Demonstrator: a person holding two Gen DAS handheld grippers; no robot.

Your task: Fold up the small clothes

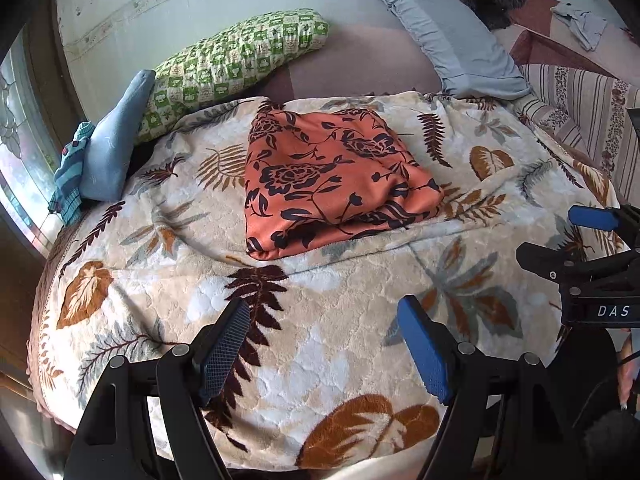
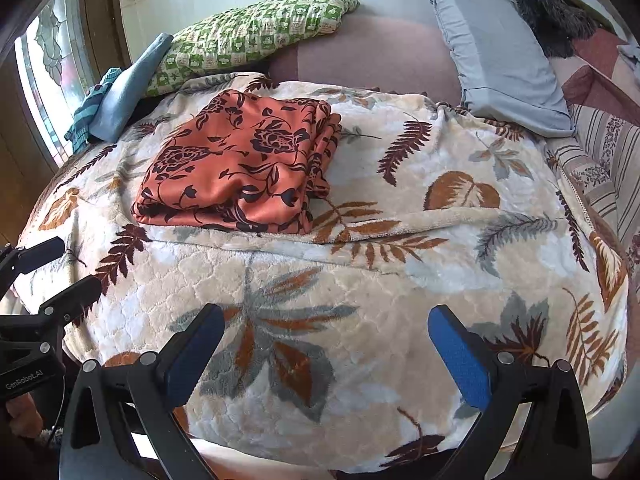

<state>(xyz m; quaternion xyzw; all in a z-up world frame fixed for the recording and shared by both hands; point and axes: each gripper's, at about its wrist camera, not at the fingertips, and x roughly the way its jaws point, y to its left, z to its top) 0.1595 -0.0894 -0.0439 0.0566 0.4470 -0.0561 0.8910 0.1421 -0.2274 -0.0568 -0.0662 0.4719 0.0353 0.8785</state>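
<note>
An orange garment with a black flower print [image 1: 328, 176] lies folded into a thick rectangle on the leaf-patterned blanket [image 1: 320, 344]. It also shows in the right wrist view [image 2: 240, 168], left of centre. My left gripper [image 1: 324, 312] is open and empty, held back from the garment over the blanket's near part. My right gripper [image 2: 326, 320] is open and empty, also short of the garment. The right gripper shows at the right edge of the left wrist view [image 1: 560, 236]. The left gripper shows at the left edge of the right wrist view [image 2: 76, 268].
A green checked pillow [image 1: 236, 60] and a grey-blue pillow [image 1: 452, 36] lie at the back against the wall. A blue cloth and a striped cloth [image 1: 96, 152] are bunched at the back left by the window. A striped bedspread [image 1: 580, 112] lies to the right.
</note>
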